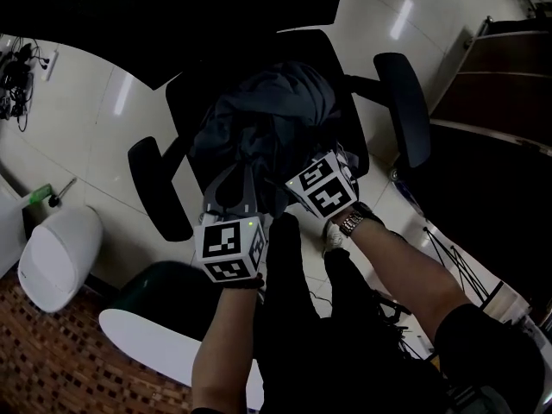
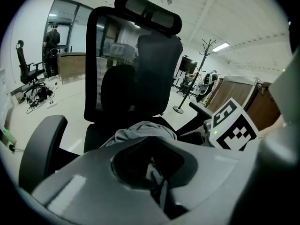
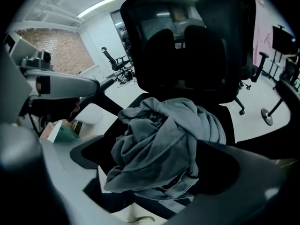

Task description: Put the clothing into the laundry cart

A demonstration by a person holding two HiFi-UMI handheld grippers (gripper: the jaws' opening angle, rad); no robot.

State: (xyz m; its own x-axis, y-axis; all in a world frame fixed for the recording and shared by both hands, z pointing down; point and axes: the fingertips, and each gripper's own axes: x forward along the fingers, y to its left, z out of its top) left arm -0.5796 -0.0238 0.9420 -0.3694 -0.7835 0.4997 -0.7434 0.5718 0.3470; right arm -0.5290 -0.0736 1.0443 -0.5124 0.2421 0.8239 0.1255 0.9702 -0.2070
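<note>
A crumpled grey garment (image 1: 267, 110) lies heaped on the seat of a black office chair (image 1: 405, 102). In the right gripper view the garment (image 3: 164, 144) fills the middle. My right gripper (image 3: 159, 172) hangs just above its near edge, open, with one jaw on each side of the cloth and no pad pressing on it. In the head view that gripper (image 1: 293, 160) points steeply down at the heap. My left gripper (image 1: 235, 175) is beside it on the left, over the seat's front. Its jaws look shut, tips together, with only a fold of the garment (image 2: 140, 131) showing beyond them.
The chair's armrests (image 1: 159, 188) stand on both sides of the seat and its tall backrest (image 2: 133, 60) rises behind. A white lidded bin (image 1: 56, 257) and a dark green round container (image 1: 168, 287) are on the floor at the left. A wooden cabinet (image 1: 492, 93) is at the right.
</note>
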